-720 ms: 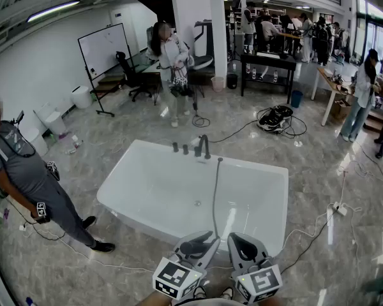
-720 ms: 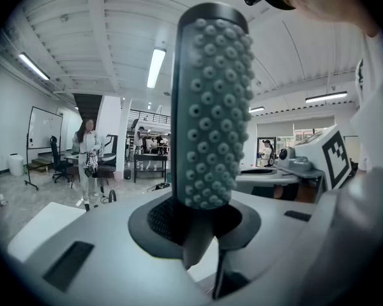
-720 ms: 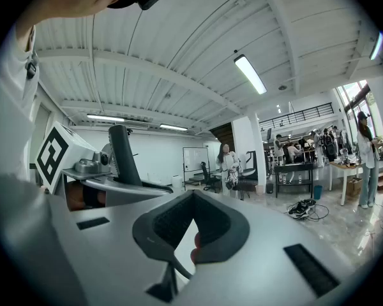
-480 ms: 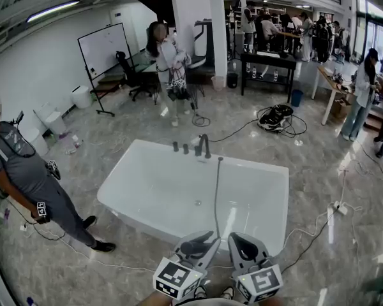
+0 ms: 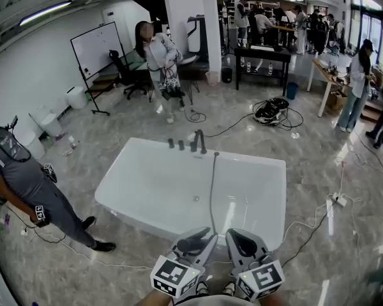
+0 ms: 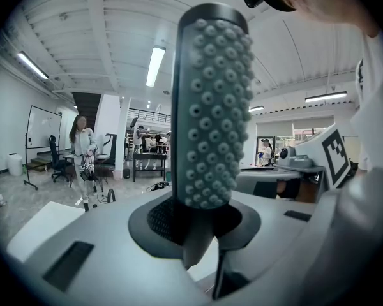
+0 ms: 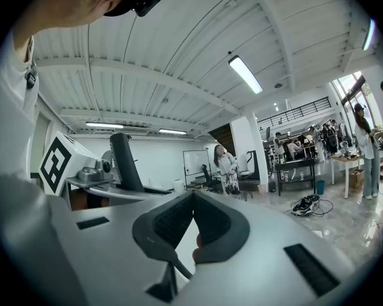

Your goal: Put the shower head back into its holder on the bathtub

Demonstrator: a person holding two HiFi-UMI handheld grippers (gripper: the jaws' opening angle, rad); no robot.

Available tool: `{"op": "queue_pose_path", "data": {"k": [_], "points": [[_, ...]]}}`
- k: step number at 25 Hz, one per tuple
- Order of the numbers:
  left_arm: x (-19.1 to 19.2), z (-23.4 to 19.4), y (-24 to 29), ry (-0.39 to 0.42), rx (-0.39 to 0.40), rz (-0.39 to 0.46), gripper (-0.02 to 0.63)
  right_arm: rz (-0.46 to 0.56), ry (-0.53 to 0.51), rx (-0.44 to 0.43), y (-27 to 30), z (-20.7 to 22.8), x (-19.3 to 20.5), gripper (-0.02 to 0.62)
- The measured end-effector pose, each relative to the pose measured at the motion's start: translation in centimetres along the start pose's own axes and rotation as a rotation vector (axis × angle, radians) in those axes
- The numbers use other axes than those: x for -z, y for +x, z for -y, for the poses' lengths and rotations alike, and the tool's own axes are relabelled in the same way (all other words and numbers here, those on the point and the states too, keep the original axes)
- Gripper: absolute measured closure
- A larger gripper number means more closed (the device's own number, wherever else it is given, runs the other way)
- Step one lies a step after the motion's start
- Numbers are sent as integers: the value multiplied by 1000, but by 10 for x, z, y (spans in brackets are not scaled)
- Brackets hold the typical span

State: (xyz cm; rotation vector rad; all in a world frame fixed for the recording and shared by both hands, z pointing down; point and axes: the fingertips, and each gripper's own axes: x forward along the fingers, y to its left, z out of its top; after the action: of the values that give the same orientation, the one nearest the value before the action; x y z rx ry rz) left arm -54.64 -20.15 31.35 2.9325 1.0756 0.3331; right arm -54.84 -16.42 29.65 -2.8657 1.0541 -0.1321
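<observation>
Hardly moved from a moment earlier, bar a slight leftward slide of the scene. Clamps the shower head (image 6: 214,107) upright between the 2 jaws of the left gripper (image 5: 198,240) (nubbed face toward that gripper's camera), at the near rim of the bathtub (image 5: 115,196). Trails its hose (image 5: 212,190) across the tub to the faucet (image 5: 198,142) at the far rim. Keeps the right gripper (image 5: 241,240) just beside the left, jaws pinched tip to tip on nothing.

Grey-shelled left gripper (image 5: 195,242) & right gripper (image 5: 242,242), blk ribbed pads (image 7: 172,225), b/w marker cubes (image 5: 175,276).
</observation>
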Motion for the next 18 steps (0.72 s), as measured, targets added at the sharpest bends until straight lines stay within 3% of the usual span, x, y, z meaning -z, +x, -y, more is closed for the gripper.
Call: {"op": "queue_pose_path", "data": {"k": [7,18], "points": [[-12,5,11,4,14,10,520,37,-6,14,-12,10,-11,581],[-19,35,48,24,41,-4,520,52,-21,105,-57,53,-13,581]]}}
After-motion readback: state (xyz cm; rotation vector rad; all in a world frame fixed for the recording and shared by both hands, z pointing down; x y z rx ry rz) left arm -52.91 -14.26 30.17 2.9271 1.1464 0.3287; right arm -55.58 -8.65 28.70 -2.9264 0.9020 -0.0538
